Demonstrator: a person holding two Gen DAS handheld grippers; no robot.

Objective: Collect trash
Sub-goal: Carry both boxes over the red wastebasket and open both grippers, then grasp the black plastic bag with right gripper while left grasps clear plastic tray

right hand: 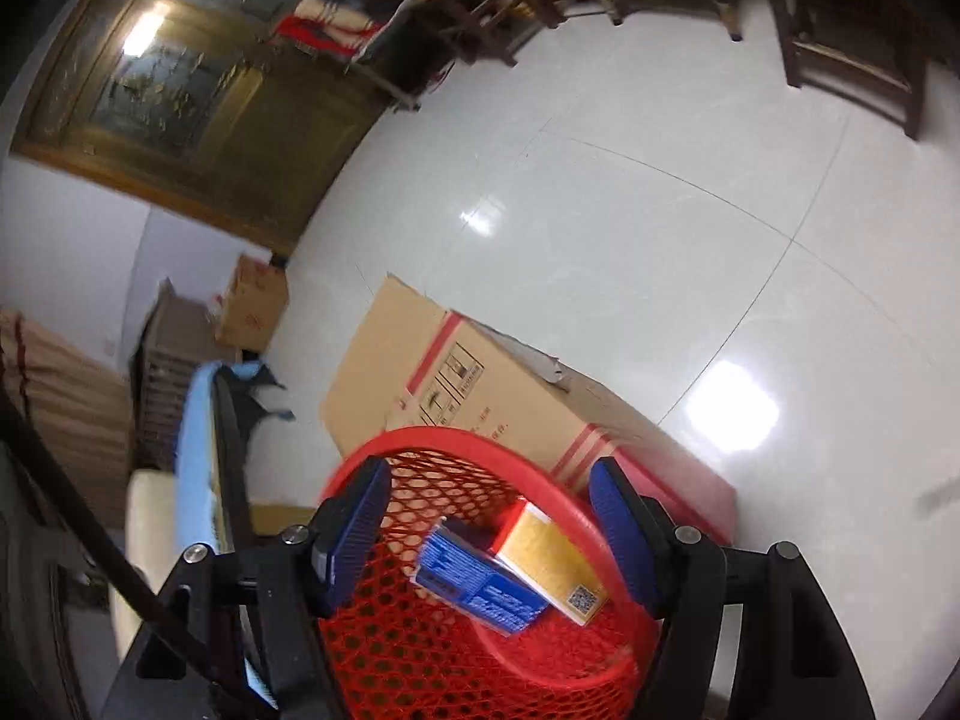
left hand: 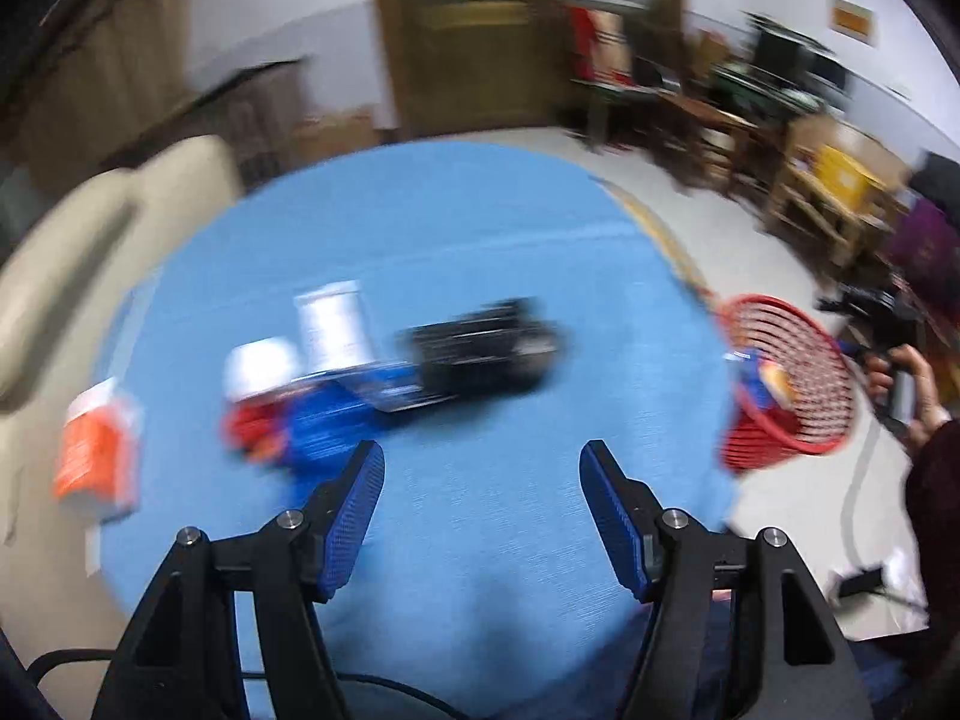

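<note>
My left gripper [left hand: 482, 468] is open and empty above the blue table [left hand: 480, 252]. Ahead of it lie blurred trash items: a white cup [left hand: 333, 321], a white bowl [left hand: 261, 369], a blue-and-red packet [left hand: 312, 420], a black object [left hand: 486, 351] and an orange-and-white packet [left hand: 96, 456] at the left edge. My right gripper [right hand: 489, 486] looks shut on the red mesh basket [right hand: 420, 648], with its fingers either side of the basket wall. The basket holds a blue box [right hand: 480, 582] and a yellow box [right hand: 549, 558]. The basket also shows in the left wrist view [left hand: 786, 384], beyond the table's right edge.
A beige sofa [left hand: 90, 240] stands left of the table. A large cardboard box [right hand: 480, 396] lies on the white tiled floor behind the basket. Wooden chairs [right hand: 840, 30] and a wooden door [left hand: 474, 30] stand farther back.
</note>
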